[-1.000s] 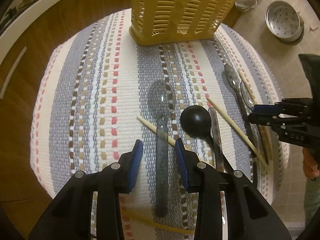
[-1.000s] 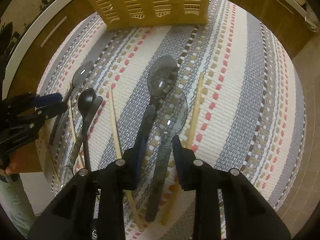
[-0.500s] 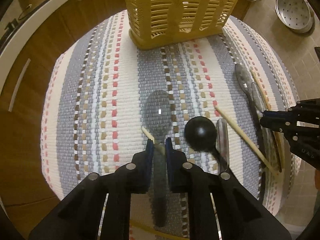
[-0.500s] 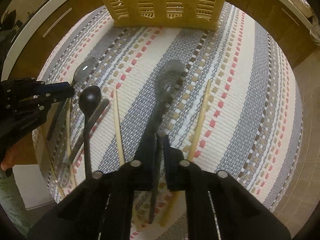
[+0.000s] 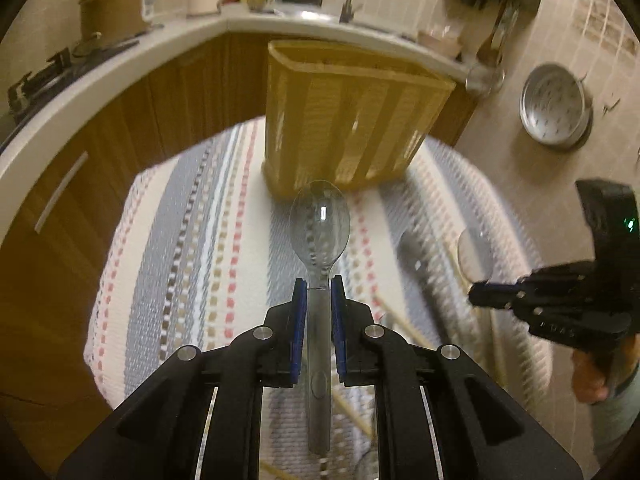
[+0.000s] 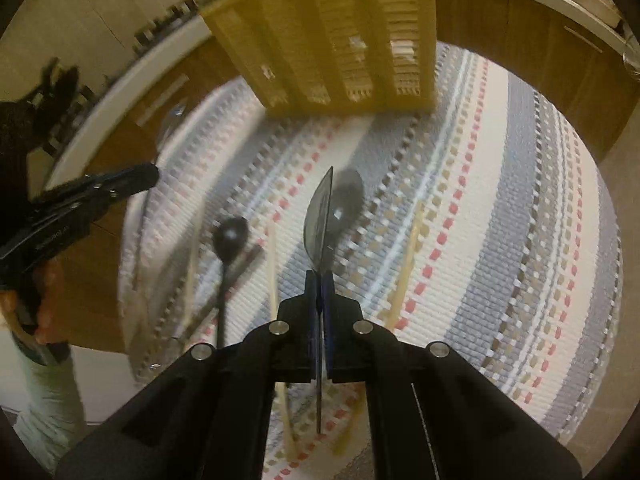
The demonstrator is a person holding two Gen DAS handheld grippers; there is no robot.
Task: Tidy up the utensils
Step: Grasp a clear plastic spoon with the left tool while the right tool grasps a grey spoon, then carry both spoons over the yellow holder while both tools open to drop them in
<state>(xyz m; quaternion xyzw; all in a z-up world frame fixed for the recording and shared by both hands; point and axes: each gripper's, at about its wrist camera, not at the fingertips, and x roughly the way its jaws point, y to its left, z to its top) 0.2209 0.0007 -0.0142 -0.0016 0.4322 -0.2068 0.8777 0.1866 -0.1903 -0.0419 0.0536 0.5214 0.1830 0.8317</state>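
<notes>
My left gripper [image 5: 319, 285] is shut on the handle of a clear grey plastic spoon [image 5: 320, 224], held level above the striped mat with its bowl towards the yellow slatted utensil basket [image 5: 352, 116]. My right gripper [image 6: 319, 278] is shut on a second clear grey spoon [image 6: 319, 220], turned on edge and lifted off the mat. A third grey spoon [image 6: 347, 198], a black ladle [image 6: 229, 236] and several wooden chopsticks [image 6: 406, 268] lie on the mat. The basket also shows in the right wrist view [image 6: 332, 36] at the far end of the mat.
The striped woven mat [image 6: 500, 220] covers a small round table. Wooden cabinets with a white counter [image 5: 120, 72] curve behind it. A metal steamer pan [image 5: 556, 108] sits on the tiled floor at the right. Each gripper shows in the other's view, to the side.
Both grippers closed on a clear spoon each and lifted them off the mat, tilting up towards the basket. The right spoon turned on edge.
</notes>
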